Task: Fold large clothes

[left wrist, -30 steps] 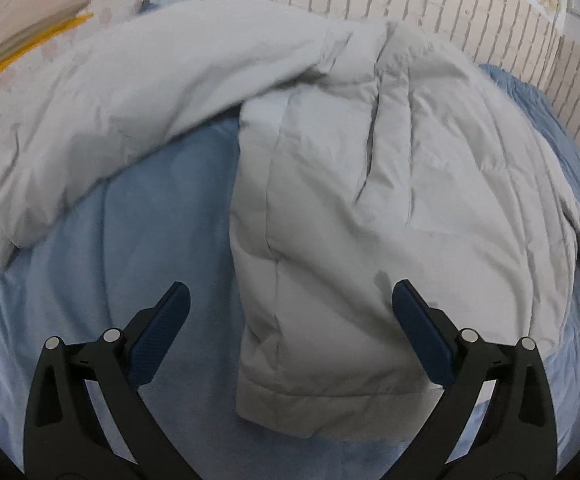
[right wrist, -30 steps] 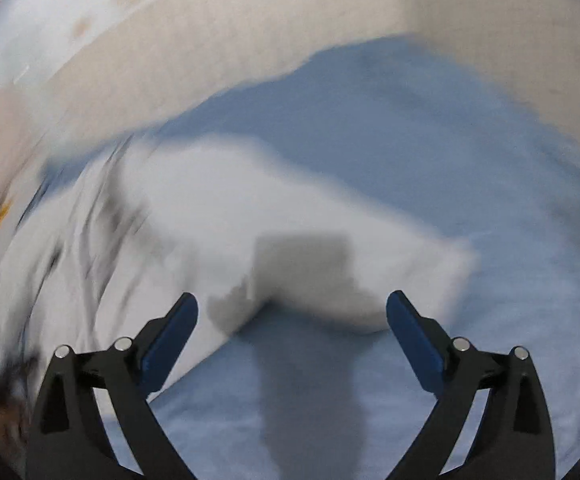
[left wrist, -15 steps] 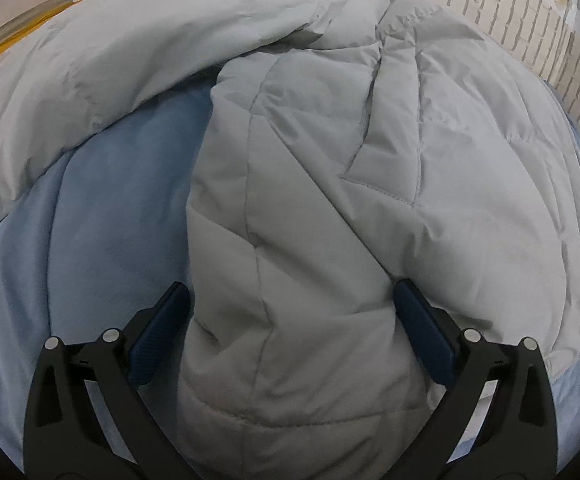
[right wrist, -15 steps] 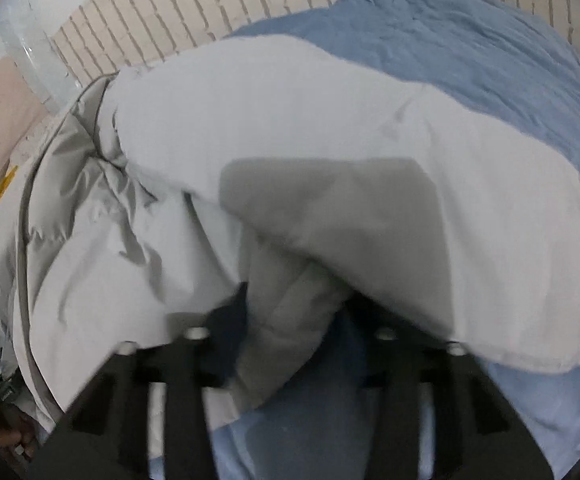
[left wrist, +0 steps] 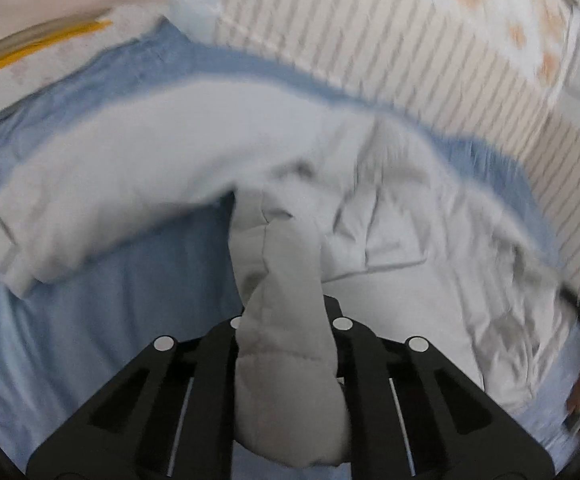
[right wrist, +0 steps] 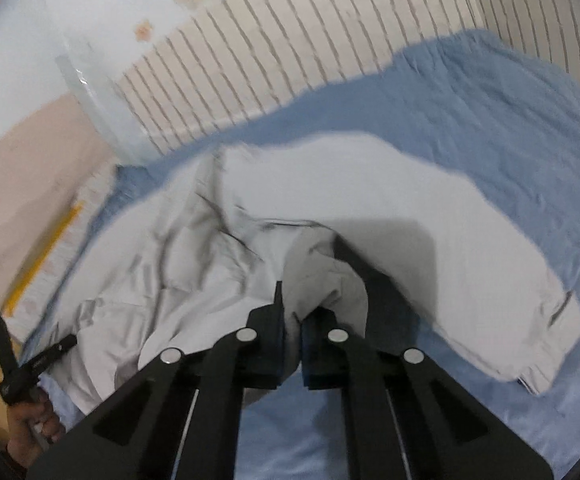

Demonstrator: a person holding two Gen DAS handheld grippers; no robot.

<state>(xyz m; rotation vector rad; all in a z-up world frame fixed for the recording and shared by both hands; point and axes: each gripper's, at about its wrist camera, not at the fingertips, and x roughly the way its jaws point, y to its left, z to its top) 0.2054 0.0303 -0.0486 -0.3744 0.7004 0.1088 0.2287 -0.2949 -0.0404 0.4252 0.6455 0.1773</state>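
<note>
A large light grey quilted jacket (left wrist: pixel 389 240) lies on a blue bedsheet (left wrist: pixel 90 320). My left gripper (left wrist: pixel 288 344) is shut on a thick bunch of the jacket's hem, which bulges between the jaws and is lifted. One sleeve (left wrist: pixel 102 200) stretches left. In the right wrist view my right gripper (right wrist: pixel 291 340) is shut on a fold of the same jacket (right wrist: pixel 210 272), with the other sleeve (right wrist: pixel 469 280) lying to the right on the blue bedsheet (right wrist: pixel 509 140). The left wrist view is motion-blurred.
A brick-pattern wall (right wrist: pixel 329 40) runs along the far side of the bed. A yellow-striped edge (left wrist: pixel 42 44) lies at the upper left. The person's left hand and gripper (right wrist: pixel 30 380) show at the right wrist view's lower left.
Both grippers have closed on the jacket: the left from wide open over the hem, the right tightening its hold. The jacket's edge has been lifted and both views have pulled back.
</note>
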